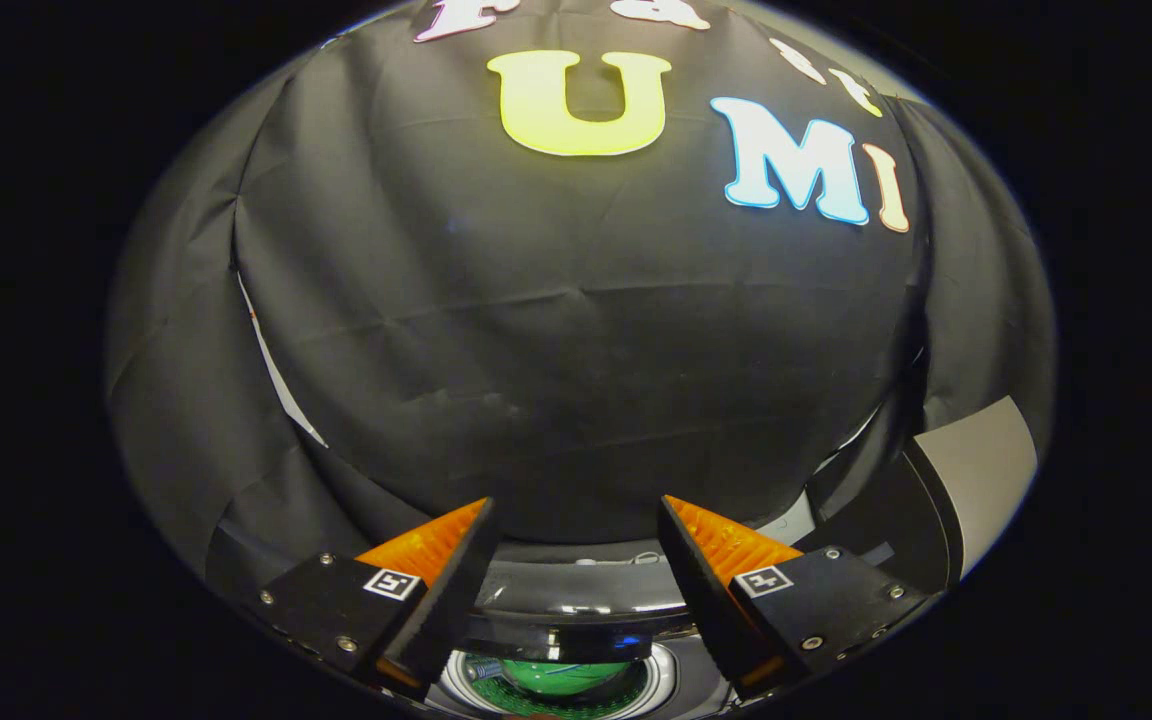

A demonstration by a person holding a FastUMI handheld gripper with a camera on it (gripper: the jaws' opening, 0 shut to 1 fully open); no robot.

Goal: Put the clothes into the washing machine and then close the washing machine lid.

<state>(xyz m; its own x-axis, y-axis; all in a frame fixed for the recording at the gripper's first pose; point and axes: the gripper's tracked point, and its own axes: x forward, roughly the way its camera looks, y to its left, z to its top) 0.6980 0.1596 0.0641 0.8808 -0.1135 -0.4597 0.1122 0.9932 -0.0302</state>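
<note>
Gripper (576, 520): fingers parted wide, nothing between them, aimed level at the black cloth wall (576, 330).

Washing machine (576, 590): directly below the fingers, dark glossy top rim crossing the gap between them. Drum opening (561, 680) beneath and slightly behind the fingertips, ringed in white, green inside; looks down into from above.

Lid (976, 480): apparently the pale-faced, dark-edged panel standing raised beyond the right finger, at the machine's right rear corner; judged open, identity not certain.

Clothes: the green mass in the drum may be a garment already dropped in; cannot tell cloth from drum lining.

Key relation: lid lies right of and above the tool, opening straight beneath; closing likely calls for a swing rightward.

Obscured: most of the opening, cut off by the fingers' bases; machine front and lid hinge.
</note>
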